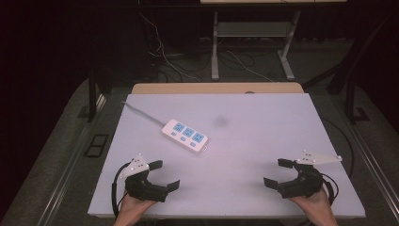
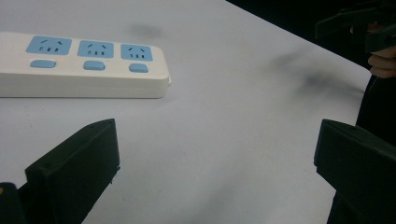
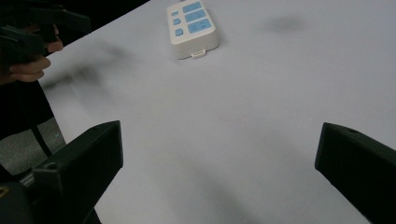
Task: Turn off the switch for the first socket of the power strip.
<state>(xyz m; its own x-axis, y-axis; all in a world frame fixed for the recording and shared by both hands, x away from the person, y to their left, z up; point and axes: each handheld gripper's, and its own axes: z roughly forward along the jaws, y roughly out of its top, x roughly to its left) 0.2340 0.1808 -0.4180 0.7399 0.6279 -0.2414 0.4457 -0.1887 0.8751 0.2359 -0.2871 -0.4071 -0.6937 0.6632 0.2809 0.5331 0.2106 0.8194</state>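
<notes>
The left gripper (image 1: 163, 174) is seen in the high view near the surface's (image 1: 263, 141) front-left corner, held by a hand (image 1: 134, 207) that enters over the front edge. Its jaws are spread wide, with nothing between them; in the left gripper view the same left gripper (image 2: 217, 154) is shown with bare surface (image 2: 224, 130) between its two black jaws.

A white power strip (image 1: 185, 136) with three blue sockets and three blue buttons is laid flat on the surface, left of centre and well apart from both grippers. It is set at a slant, and its cord (image 1: 143, 114) is run toward the back-left corner. In the left gripper view the power strip (image 2: 84, 65) is seen beyond the left jaw; in the right gripper view the power strip (image 3: 192, 28) is seen end-on, far ahead.

A faint dark smudge (image 1: 220, 121) is marked on the surface just right of the strip.

The right gripper (image 1: 277, 172) is held near the front-right corner, jaws likewise spread and empty; the right gripper (image 3: 219, 154) is confirmed open over bare surface (image 3: 243, 107) in its own view.
</notes>
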